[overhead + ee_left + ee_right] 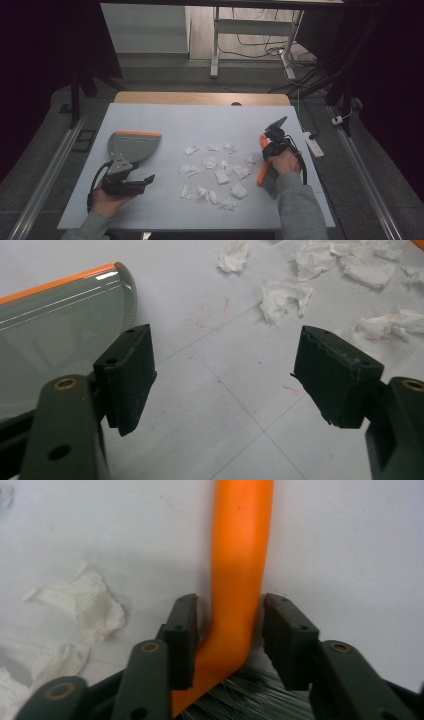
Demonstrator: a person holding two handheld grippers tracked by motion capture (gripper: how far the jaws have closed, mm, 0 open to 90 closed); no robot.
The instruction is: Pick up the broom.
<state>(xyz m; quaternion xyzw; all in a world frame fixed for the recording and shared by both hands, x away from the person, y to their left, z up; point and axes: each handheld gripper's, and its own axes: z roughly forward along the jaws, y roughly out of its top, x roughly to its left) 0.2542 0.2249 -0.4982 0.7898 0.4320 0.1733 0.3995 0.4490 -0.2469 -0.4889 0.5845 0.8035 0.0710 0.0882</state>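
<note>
Clamping right gripper (227,640) on brush handle (240,555) to sweep paper scraps (215,175); left gripper (222,375) gaping beside dustpan (132,145).

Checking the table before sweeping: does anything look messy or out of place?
Yes: crumpled tissue scraps lie scattered across the middle of the white table, between the grey dustpan and the orange-handled brush. Nothing else looks odd.
</note>
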